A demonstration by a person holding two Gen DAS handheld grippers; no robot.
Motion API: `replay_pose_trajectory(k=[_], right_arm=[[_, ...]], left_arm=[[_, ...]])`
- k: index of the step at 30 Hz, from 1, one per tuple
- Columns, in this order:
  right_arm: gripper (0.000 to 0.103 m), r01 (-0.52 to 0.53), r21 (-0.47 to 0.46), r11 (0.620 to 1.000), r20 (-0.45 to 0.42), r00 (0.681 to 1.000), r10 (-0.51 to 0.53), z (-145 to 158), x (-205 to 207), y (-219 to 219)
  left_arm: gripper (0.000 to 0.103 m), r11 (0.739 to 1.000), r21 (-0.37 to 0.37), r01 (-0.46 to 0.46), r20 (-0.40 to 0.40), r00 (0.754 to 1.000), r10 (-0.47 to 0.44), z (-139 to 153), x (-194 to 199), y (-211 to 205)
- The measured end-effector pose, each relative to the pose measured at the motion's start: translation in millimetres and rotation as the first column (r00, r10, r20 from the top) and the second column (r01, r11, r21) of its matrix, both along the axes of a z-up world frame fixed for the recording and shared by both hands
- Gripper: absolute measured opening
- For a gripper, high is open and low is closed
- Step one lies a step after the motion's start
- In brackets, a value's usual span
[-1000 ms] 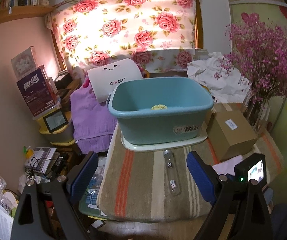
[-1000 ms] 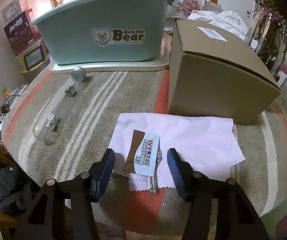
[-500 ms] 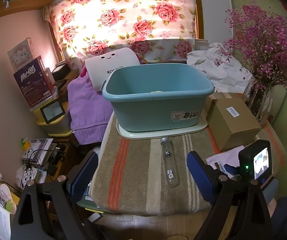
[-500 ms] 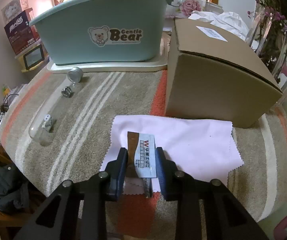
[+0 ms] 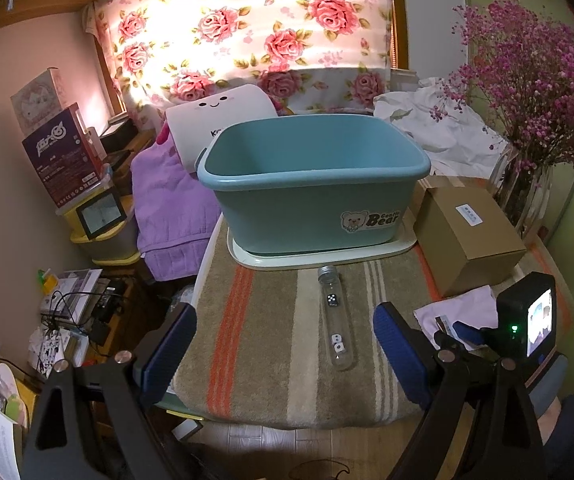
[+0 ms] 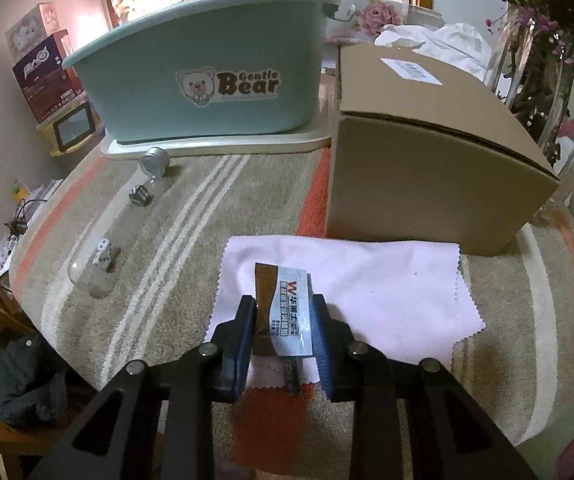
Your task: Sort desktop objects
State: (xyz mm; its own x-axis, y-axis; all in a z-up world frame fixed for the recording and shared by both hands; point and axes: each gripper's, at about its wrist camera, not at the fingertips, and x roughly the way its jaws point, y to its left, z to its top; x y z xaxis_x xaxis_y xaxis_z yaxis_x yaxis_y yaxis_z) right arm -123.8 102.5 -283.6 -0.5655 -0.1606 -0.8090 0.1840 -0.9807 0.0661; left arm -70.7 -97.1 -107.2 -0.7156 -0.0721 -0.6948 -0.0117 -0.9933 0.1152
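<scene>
Right gripper (image 6: 283, 330): a second ago we saw its jaws standing wide on either side of the packet; now both blue pads press the packet's long edges, so we read it as gripped.
Packet (image 6: 287, 304): a small brown and white sachet, lying on the pink cloth with its near end between the pads; a thin dark stick pokes out beneath it toward us.
Pink cloth (image 6: 387, 280): flat near the table's front right edge, just in front of the cardboard box (image 6: 427, 152); it has not shifted.
Left gripper (image 5: 283, 344): jaws spread wide with nothing between the pads, as before; it hangs over the table's front edge, and the view has dropped a little since the earlier frame.
Clear tube (image 5: 335, 316): lying on the striped table cover (image 5: 247, 320) with dice inside, its capped end just short of the cream tray; unmoved.
Teal basin (image 5: 315, 184): on the cream tray (image 5: 319, 258) at the table's back edge; we can no longer see into its bottom from the left view.
</scene>
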Motion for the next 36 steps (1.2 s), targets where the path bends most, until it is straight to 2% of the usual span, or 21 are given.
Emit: replay_pose_trajectory(k=[14, 36], right_arm=[[0.029, 0.009, 0.012, 1.000, -0.031, 0.999, -0.008, 34.9, 6.9, 7.3], [0.029, 0.070, 0.076, 0.995, -0.067, 0.996, -0.065, 132.2, 32.9, 9.2]], left_arm=[[0.092, 1.000, 0.009, 0.011, -0.012, 1.000, -0.011, 6.3, 0.7, 7.6], [0.092, 1.000, 0.004, 0.028, -0.097, 0.995, -0.028, 54.0, 18.6, 16.4]])
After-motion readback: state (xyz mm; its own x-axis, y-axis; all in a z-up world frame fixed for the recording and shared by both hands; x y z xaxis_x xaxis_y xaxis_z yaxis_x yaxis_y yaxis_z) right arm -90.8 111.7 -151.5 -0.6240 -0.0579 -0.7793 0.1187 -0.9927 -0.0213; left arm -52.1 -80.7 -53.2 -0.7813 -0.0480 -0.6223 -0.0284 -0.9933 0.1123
